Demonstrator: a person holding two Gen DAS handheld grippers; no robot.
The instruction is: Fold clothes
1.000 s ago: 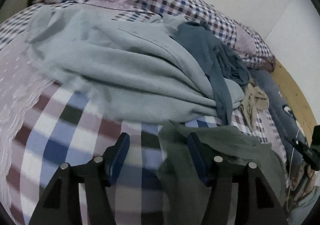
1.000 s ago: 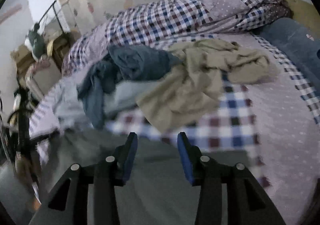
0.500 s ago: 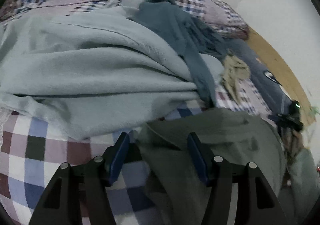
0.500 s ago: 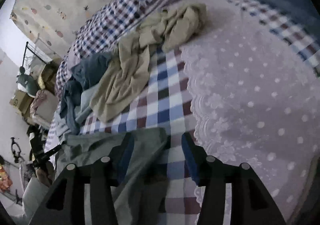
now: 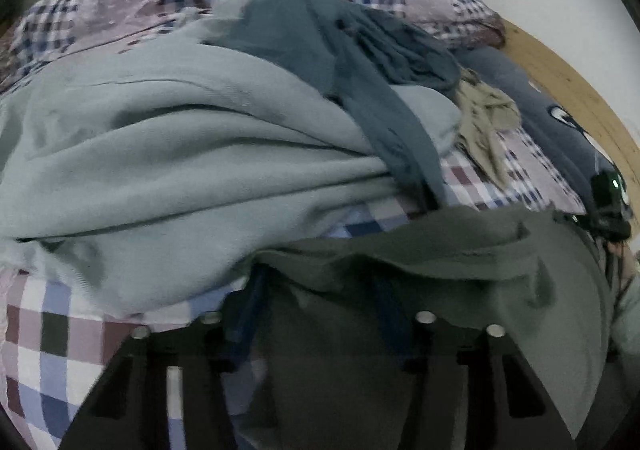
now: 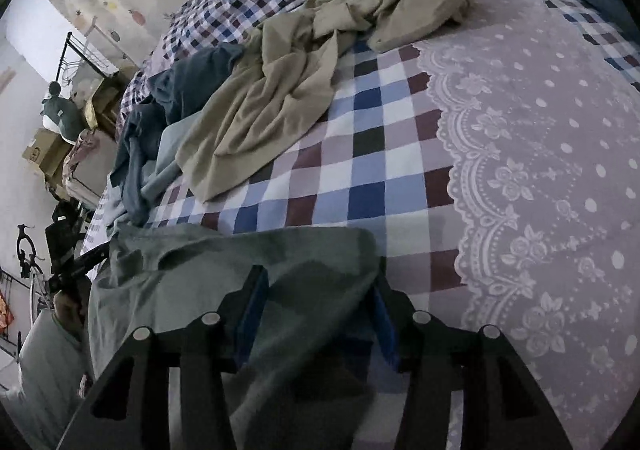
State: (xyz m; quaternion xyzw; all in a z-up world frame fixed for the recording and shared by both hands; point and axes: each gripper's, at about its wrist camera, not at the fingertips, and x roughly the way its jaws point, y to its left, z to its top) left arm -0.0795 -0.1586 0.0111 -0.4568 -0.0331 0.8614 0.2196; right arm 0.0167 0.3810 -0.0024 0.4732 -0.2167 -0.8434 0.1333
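My left tool stands wide open, its fingertips hidden under the rumpled grey-green garment on the checked bed. My right tool, equally agape, has cloth draped between its fingers, gripping nothing.

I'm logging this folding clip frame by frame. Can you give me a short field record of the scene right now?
surface: checked bedspread
garment in work: grey-green garment, flat at the near edge
left tool: open, fabric between its fingers
right tool: open, over the garment's corner
unfolded pile: pale blue-grey sweater, dark teal garment, beige garment
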